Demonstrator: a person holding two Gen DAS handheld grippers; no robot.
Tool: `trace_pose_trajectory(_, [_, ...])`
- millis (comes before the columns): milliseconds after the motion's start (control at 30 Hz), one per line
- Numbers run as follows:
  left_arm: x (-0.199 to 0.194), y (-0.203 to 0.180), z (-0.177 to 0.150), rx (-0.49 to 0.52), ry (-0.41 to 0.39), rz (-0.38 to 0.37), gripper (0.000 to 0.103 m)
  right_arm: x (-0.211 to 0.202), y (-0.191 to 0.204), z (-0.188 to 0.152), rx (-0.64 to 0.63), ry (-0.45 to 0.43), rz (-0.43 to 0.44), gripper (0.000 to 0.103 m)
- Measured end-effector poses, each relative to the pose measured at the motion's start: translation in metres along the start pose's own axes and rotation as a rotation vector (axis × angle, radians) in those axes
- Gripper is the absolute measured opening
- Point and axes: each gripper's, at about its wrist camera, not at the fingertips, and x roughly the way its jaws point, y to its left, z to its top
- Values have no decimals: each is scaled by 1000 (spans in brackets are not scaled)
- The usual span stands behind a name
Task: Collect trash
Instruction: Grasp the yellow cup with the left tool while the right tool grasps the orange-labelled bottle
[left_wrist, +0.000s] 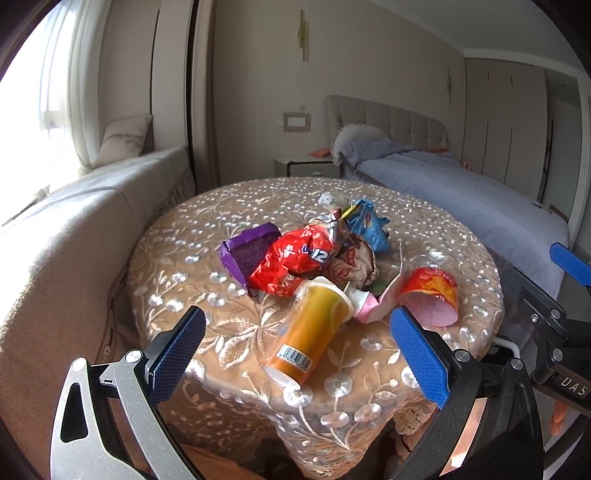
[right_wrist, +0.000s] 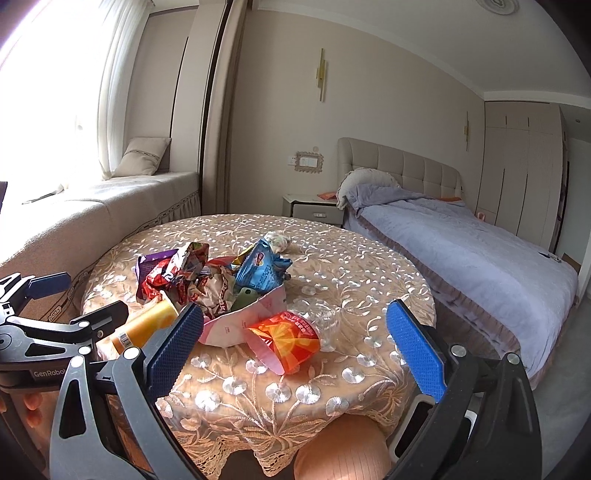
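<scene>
Hovering wide open over the near edge of the round tabletop, left tongs, blue pads spread apart and gripping nothing. Between those pads, lying on its side on the lace cloth: orange bottle, barcode toward the camera, white cap end toward the heap. Just behind it, piled at mid-tabletop: red wrapper, purple packet to its left, blue snack bag behind, brown crumpled wrapper in the middle, small crumpled paper ball at the far side. To the right of the bottle, tipped over: orange paper cup, pink inside facing out, touching a clear plastic bottle. Beside the cup, pink-and-white carton. Also open and empty, right tongs, held above the near edge with the cup lying between the pads. Beyond the tabletop: bed with a lilac cover, nightstand, window seat with a cushion.
</scene>
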Motion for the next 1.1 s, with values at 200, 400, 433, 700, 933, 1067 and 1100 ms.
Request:
trace_pose_trajectory(200, [48,-2,-9,53,114,53,98,53,-3,-27,6,165,-1,99])
trace_pose_trajectory(400, [81,0,-9,55,191,40,98,94,-3,-38,36,216,-48,98])
trace_pose_trajectory(433, [86,2,-8,46,202,26,98,100,-4,-38,42,218,-54,99])
trace_pose_trajectory(700, [107,-4,-12,44,232,-30,42,121,-14,-43,46,207,-20,32])
trace_pose_trajectory(933, [94,-6,-7,17,198,22,42,100,-36,-34,93,121,-3,6])
trace_pose_trajectory(1067, [75,-13,3,30,152,57,42,89,-53,-24,129,89,20,6])
trace_pose_trajectory(1100, [69,-16,6,32,140,57,42,85,-57,-21,136,77,21,6])
